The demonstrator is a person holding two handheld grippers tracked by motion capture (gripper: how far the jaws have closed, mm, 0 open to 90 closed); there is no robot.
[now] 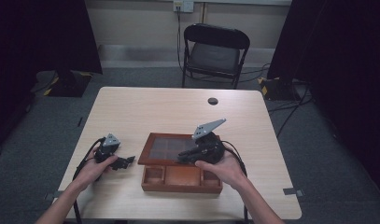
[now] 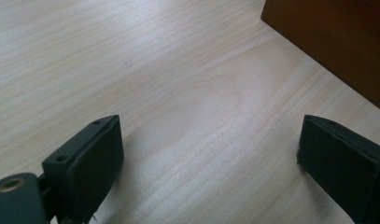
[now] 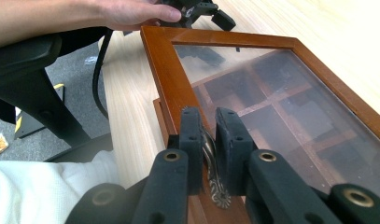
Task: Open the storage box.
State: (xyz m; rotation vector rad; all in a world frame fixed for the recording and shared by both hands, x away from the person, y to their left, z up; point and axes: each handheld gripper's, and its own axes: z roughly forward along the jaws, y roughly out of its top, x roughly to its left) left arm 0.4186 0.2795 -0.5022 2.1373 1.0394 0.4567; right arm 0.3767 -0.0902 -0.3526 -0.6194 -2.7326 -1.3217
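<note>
Right gripper (image 3: 207, 122) clenched on the small brass latch (image 3: 214, 179) of the glass-paned brown wooden lid (image 1: 165, 148), raised above the compartmented wooden box (image 1: 180, 179). Left gripper (image 2: 211, 161) released, resting on the pale wooden table (image 1: 145, 107) just beside.

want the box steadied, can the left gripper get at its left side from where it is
Probably yes: the left gripper sits open on bare table beside the wooden box, with nothing between them.

The left gripper (image 2: 211, 158) hangs low over the pale wooden table (image 2: 169, 79), its two black jaws spread wide with only bare wood between them. Beyond the right-hand jaw lies a brown wooden box (image 2: 337, 37).
</note>
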